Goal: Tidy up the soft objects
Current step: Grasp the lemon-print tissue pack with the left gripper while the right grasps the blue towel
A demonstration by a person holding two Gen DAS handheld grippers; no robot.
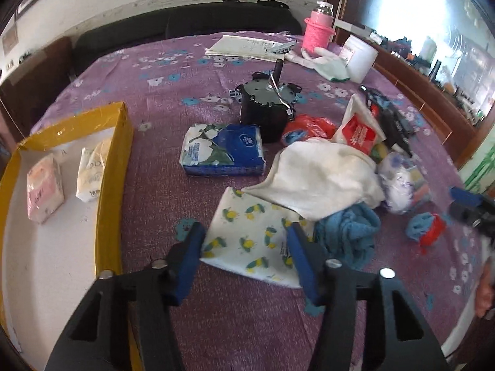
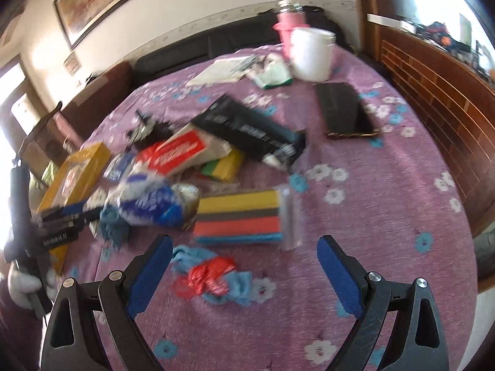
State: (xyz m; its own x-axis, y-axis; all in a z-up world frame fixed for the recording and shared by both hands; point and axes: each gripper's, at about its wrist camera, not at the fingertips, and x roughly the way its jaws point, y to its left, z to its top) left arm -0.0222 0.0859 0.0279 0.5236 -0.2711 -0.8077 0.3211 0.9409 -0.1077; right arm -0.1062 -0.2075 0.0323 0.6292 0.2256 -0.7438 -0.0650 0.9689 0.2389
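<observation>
The left gripper [image 1: 247,253] straddles a white lemon-print tissue pack [image 1: 253,241] on the purple floral bedspread [image 1: 173,198], jaws apparently just touching its sides, so the soft pack may slip free when lifted, while the right gripper [image 2: 244,272] hangs open.

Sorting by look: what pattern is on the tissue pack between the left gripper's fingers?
Yellow lemons on white; left wrist view.

Bright daylight floods from blown-out window [image 1: 433,15] at far right, a second overexposed patch at left edge of right wrist view, soft faint shadows on purple bedspread [image 1: 185,92], strong fisheye bending at edges, right wrist view motion-blurred throughout, left mostly sharp.
</observation>
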